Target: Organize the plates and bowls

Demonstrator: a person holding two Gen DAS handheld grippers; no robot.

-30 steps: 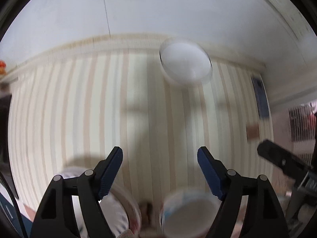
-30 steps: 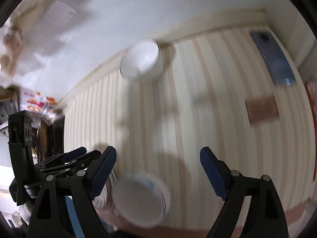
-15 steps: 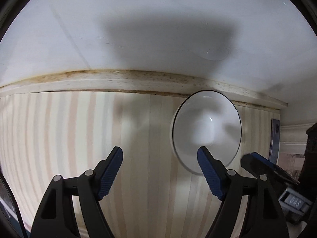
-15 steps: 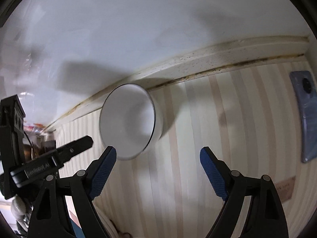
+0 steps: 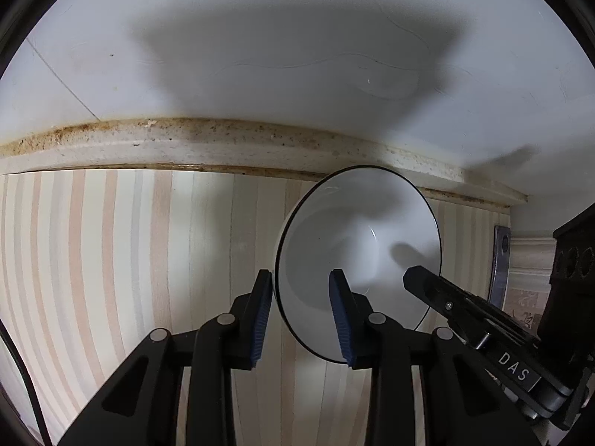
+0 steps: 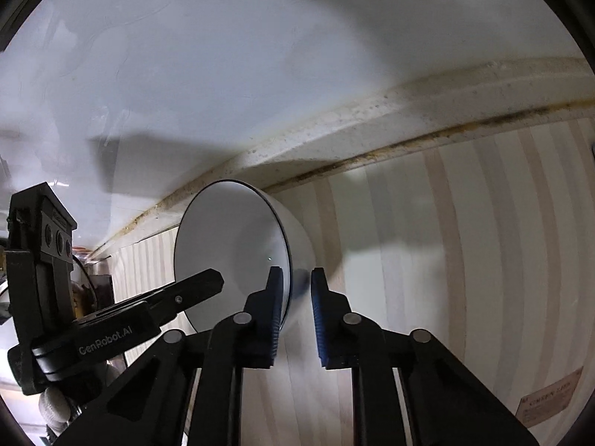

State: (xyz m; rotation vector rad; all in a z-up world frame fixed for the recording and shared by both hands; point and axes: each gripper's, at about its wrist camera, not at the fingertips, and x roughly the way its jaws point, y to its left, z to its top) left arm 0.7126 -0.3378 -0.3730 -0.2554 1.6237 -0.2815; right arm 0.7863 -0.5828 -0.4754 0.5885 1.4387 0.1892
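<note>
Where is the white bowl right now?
The white bowl sits on the striped tabletop near the stained ledge, pinched at opposite rims by the left tool and the right tool.

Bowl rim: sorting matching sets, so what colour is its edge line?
A thin dark line on the white bowl; left wrist view shows it best.

Legible: "DAS" on the right gripper [image 5: 513, 366] body, "GenRobot.AI" on the left gripper [image 6: 108, 338] body (tan label [image 6: 550, 401] print too small to read reliably).
</note>
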